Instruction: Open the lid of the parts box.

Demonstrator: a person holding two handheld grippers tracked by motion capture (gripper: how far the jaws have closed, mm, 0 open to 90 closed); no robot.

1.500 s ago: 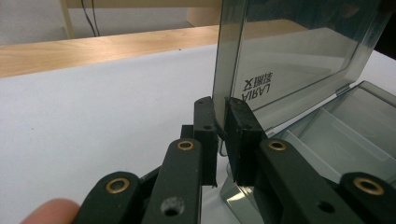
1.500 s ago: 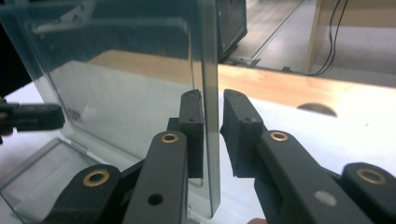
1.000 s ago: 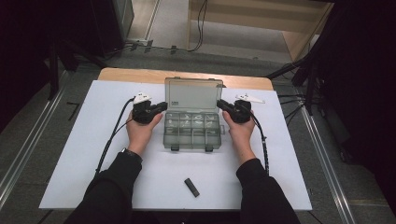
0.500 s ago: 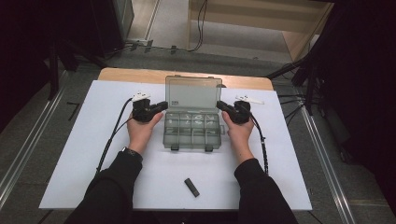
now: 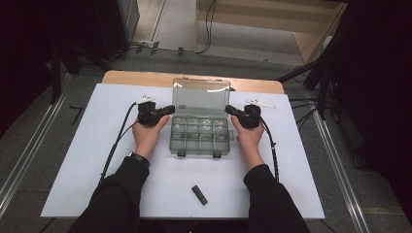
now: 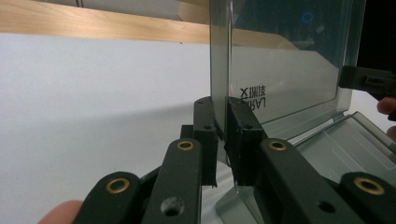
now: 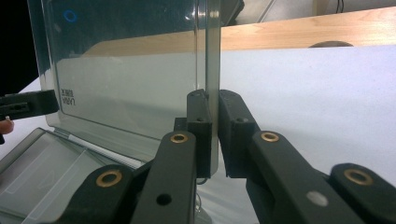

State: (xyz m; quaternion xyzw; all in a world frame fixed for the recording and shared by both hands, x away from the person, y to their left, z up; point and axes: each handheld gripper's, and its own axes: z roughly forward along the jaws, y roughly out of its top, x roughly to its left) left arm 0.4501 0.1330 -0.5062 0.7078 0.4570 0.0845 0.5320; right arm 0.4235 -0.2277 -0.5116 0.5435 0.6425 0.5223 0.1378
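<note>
- A clear plastic compartment box [image 5: 199, 135] lies in the middle of the white desk [image 5: 87, 160], its two latches toward the person at 6 o'clock.
- The lid [image 5: 201, 97] of the box stands up almost upright at the 12 o'clock side of the tray, and it is see-through with a small label near its lower corner.
- The left gripper [image 5: 167, 109] is at 9 o'clock from the lid; in the left gripper view [image 6: 223, 135] its jaws are narrow and pressed on the left edge of the lid, one pad on each face.
- The right gripper [image 5: 229, 110] is at 3 o'clock from the lid; in the right gripper view [image 7: 212, 135] its jaws are also narrow and they clamp the right edge of the lid.
- Each gripper view shows the tip of the other gripper at the far side of the lid, seen through the plastic.
- Both hands rest on the desk just beside the tray, the left hand [image 5: 145, 136] at its 9 o'clock side and the right hand [image 5: 248, 138] at its 3 o'clock side.
- A black cable [image 5: 116, 145] runs from the left gripper toward 7 o'clock along the sleeve.
- A small black block [image 5: 199, 194] lies on the desk at 6 o'clock from the box, well apart from it, between the two forearms.
- The compartments of the tray are too dim to tell if something is inside.
</note>
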